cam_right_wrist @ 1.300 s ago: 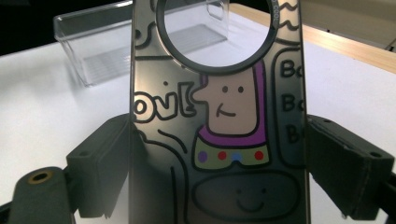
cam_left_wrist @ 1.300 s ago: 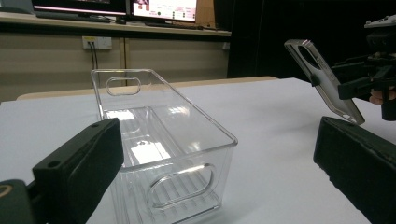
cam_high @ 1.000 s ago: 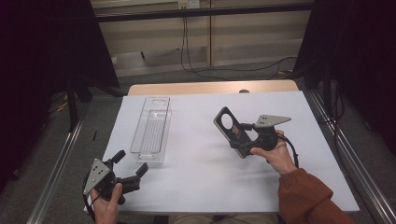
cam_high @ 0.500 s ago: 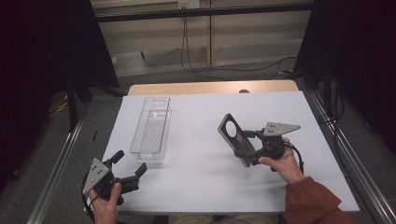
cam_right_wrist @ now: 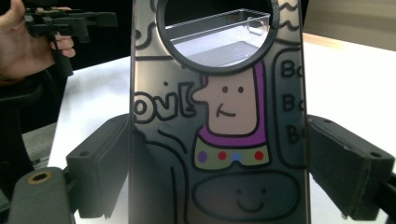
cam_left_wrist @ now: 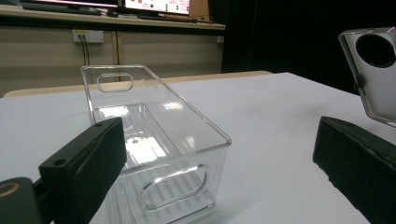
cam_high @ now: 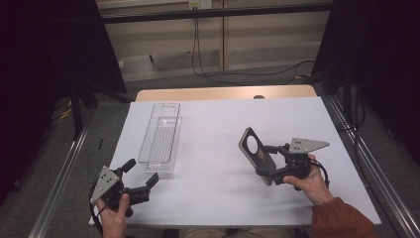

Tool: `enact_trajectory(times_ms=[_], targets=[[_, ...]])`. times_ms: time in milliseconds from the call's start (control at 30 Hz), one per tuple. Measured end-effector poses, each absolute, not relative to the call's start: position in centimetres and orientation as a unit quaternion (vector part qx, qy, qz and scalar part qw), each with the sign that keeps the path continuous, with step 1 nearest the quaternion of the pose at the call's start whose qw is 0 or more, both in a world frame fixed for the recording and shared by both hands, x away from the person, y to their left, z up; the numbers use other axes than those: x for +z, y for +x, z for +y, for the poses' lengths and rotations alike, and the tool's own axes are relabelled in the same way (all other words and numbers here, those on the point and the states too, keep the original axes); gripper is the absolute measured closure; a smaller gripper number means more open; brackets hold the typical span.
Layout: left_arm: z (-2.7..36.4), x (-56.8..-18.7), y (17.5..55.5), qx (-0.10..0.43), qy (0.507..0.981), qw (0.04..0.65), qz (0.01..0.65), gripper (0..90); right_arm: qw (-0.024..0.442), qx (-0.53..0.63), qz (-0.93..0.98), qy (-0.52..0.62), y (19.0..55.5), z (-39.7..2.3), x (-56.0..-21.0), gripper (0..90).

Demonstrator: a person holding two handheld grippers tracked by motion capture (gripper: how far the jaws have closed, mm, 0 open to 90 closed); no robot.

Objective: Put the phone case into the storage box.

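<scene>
Room: dim, with dark curtains to either side, a pale panelled back wall with black cables hanging down it, and grey floor around the table. Monitors on a shelf showed at the top of the left gripper view.

Surface: rectangular table under a white cover, a strip of bare wooden edge exposed at the far side.

Clear plastic oblong bin with slotted handles: stood upright on the left half of the table, long side running away from the person, nothing visible inside it.

Flat grey phone case with a round camera hole and a cartoon figure in purple: held off the table on the right side, tilted, well apart from the bin. Through its hole the bin showed in the right gripper view.

Right gripper: jaws clamped on the long edges of the case, one on each side.

Left gripper: held in the left hand at the near left corner, jaws spread wide with nothing between them, just short of the bin's near end.
</scene>
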State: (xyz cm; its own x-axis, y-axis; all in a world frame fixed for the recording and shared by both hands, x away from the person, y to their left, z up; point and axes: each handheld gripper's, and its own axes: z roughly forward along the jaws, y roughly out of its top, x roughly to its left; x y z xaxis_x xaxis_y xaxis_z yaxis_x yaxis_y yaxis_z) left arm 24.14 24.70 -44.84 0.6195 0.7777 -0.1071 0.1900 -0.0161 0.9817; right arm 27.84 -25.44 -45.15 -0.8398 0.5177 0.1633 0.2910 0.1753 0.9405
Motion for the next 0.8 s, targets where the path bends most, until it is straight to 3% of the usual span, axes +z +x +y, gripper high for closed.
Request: enact_trajectory(times_ms=[800], targets=[[21.5, -44.2, 25.1, 0.160, 0.710, 0.620, 0.294, 4.0, 0.072, 0.603, 0.760, 0.234, 27.1, -23.4, -45.0, 12.5]])
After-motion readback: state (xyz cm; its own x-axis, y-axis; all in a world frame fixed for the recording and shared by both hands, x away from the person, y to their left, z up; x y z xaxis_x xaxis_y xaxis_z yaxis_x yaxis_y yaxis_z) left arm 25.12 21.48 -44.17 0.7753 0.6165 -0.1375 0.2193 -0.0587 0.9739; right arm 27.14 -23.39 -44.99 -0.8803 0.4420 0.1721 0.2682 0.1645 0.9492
